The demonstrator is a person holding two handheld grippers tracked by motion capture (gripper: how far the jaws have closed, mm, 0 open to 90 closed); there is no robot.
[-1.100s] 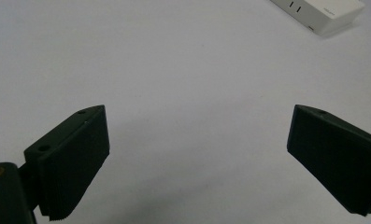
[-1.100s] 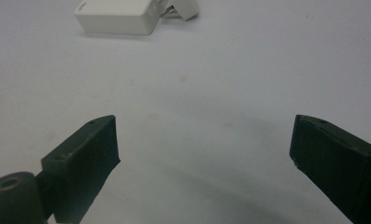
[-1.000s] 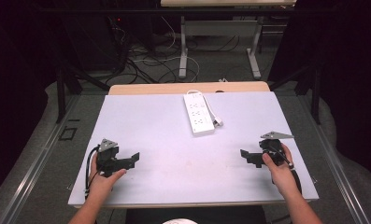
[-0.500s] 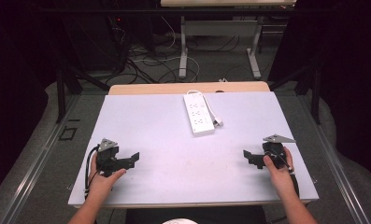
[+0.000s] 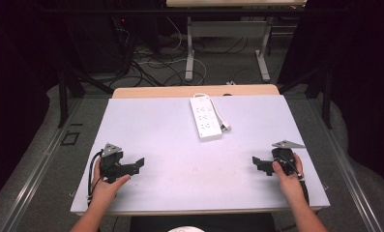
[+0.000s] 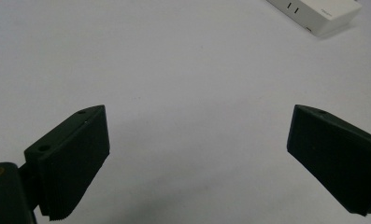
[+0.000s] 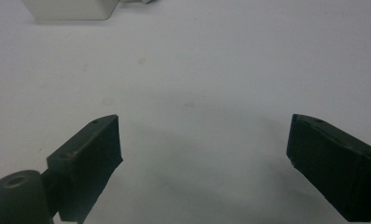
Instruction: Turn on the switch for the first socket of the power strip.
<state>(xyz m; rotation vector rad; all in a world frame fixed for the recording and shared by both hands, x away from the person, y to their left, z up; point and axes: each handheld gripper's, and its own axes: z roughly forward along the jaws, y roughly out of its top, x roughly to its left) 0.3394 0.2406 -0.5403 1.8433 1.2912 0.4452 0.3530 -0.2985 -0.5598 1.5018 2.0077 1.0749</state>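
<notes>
While both claws rest low on the pale grey worktop (image 5: pixel 170 145), the white rectangular plastic power strip (image 5: pixel 206 117) lies untouched in the upper middle of the high view, near the far edge, its long axis running from top to bottom of the frame with a slight lean and its cord trailing off its right side. The left claw (image 5: pixel 137 163) sits at lower left, the right claw (image 5: pixel 257 163) at lower right, each with jaws spread wide and nothing between them. The strip lies up-frame and inward from both, well apart; the right hand (image 5: pixel 288 175) looks marginally nearer, so a forward, inward reach seems likely.
</notes>
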